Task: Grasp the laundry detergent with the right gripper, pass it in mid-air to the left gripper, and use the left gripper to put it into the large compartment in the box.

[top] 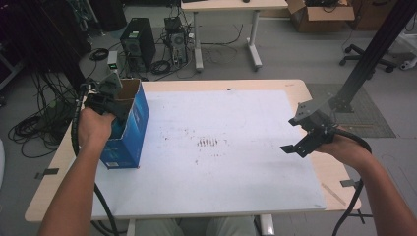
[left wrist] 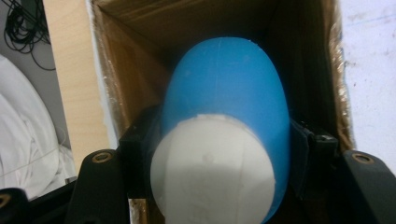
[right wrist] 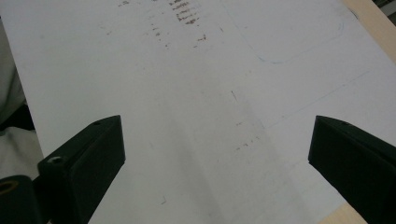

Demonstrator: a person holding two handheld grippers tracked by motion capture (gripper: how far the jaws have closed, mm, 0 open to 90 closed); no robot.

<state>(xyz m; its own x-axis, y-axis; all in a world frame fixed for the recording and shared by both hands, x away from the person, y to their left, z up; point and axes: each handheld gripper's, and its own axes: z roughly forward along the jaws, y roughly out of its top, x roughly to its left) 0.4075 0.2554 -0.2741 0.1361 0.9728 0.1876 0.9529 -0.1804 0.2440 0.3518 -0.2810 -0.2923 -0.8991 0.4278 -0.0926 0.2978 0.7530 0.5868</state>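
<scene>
1. One item in hand: a blue-and-white capsule (left wrist: 224,135), egg-like, held by the left claw (left wrist: 219,154) inside the mouth of the blue carton (top: 129,129) at the bench's left edge.
2. Left claw is clenched on the capsule, black jaws pressing its flanks approx. where blue meets white. Widest part, so prob. the safest place to hold.
3. Handling, judged: smooth moulded plastic w/ a faint seam line, rounded everywhere, so likely slippery and apt to squirt out if pinched off-centre. Looks stiff and light, prob. hollow; not fragile-looking.
4. Carton: blue printed outside, raw brown cardboard inside, top flaps open, standing upright. Walls thin, likely to tip or shift if nudged by the claw.
5. Right claw (top: 301,143) is released, jaws wide apart w/ nothing between, hovering over the bench's right side, well apart from the carton.
6. Bench (top: 295,86): pale wood top under a white sheet (top: 236,147), matte, w/ brown scuff marks near the middle.
</scene>
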